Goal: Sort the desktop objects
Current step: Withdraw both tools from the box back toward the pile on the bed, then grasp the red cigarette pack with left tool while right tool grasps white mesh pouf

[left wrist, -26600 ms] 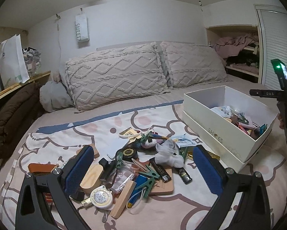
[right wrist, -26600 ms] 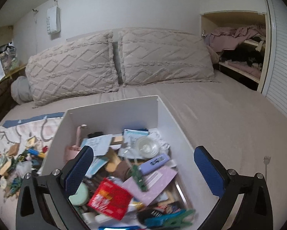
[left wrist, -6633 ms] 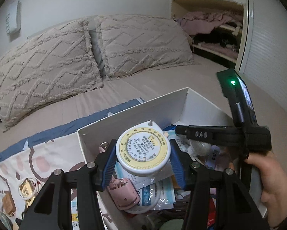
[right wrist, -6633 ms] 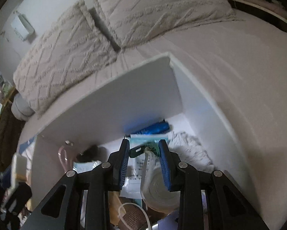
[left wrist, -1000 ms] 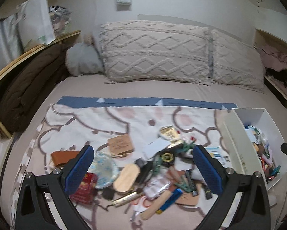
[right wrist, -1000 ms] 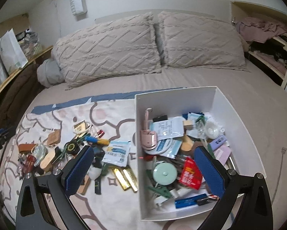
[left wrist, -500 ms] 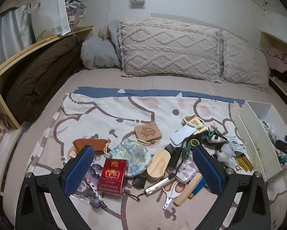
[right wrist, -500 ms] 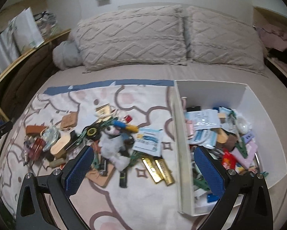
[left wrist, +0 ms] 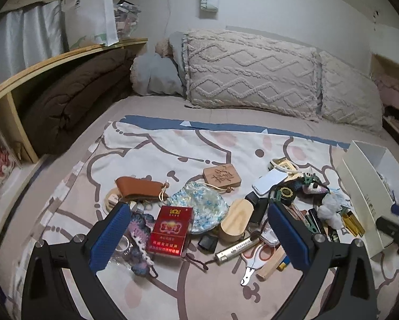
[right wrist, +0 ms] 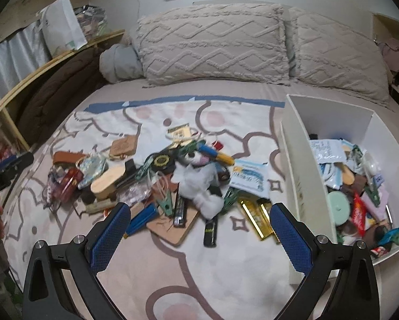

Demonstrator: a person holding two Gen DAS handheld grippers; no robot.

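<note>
A pile of small objects lies on a patterned blanket (left wrist: 151, 157) on the bed. My left gripper (left wrist: 199, 237) is open and empty above a red cigarette pack (left wrist: 170, 229), beside a floral pouch (left wrist: 199, 205) and a wooden oval case (left wrist: 236, 222). My right gripper (right wrist: 200, 237) is open and empty above the pile's near side, over a white plush toy (right wrist: 196, 178), gold bars (right wrist: 258, 220) and a brown card (right wrist: 172, 226). The white sorting box (right wrist: 298, 176), full of several items, stands at the right; it also shows in the left wrist view (left wrist: 364, 186).
Two knitted pillows (left wrist: 252, 72) lie at the head of the bed. A wooden shelf (left wrist: 39, 69) with a brown duvet (left wrist: 74, 98) runs along the left. The other gripper shows at the left edge of the right wrist view (right wrist: 4, 173).
Both grippers have swung left from over the box toward the pile and come lower over it. Both stay open and empty.
</note>
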